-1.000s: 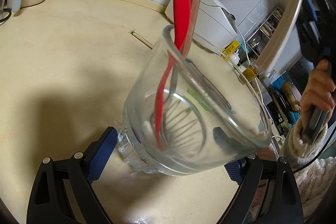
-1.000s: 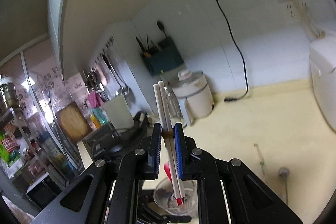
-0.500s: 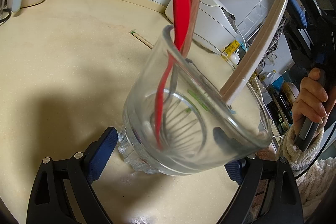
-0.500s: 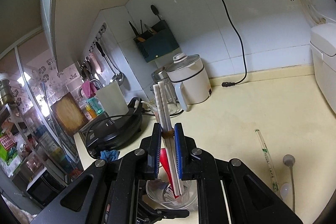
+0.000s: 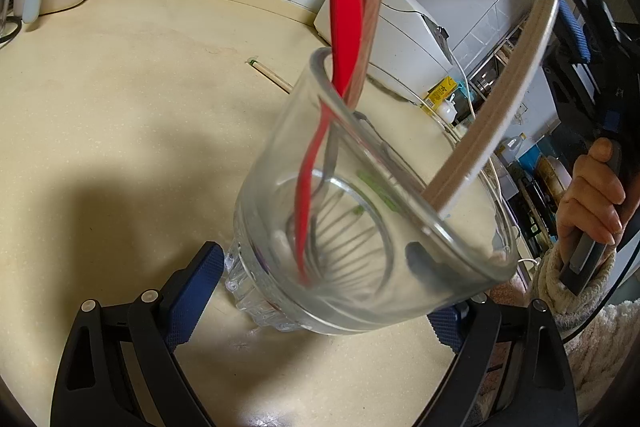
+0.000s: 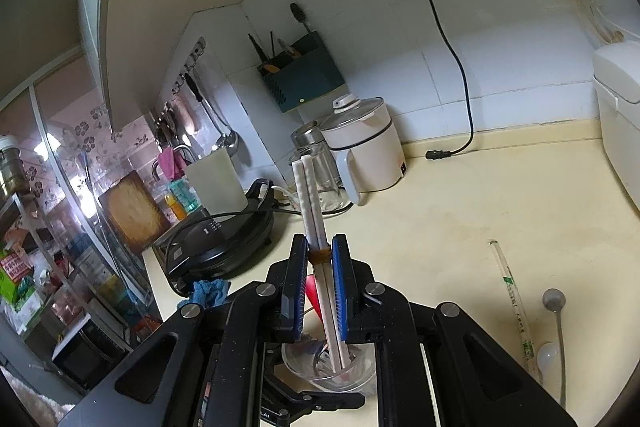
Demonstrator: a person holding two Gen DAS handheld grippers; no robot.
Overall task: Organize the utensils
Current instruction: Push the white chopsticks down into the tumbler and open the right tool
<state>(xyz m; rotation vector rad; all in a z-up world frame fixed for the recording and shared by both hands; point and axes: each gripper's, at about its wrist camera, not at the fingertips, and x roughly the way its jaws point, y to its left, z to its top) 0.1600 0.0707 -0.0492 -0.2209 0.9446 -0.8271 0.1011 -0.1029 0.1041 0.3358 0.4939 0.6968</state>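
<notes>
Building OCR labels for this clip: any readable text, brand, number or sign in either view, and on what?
None reads clearly.
Yellow box: dark mark, too blurred.
Loose chopstick: green print, too small.
Red-and-green packets on the shelf: print too blurred.
Black griddle: white control marks, too small.

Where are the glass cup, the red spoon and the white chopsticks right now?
glass cup (image 5: 280,163), left wrist view, on its outer wall below the rim.
red spoon (image 5: 346,15), left wrist view, on the bowl sticking up above the cup.
white chopsticks (image 6: 310,203), right wrist view, on the shafts above the fingers.
</notes>
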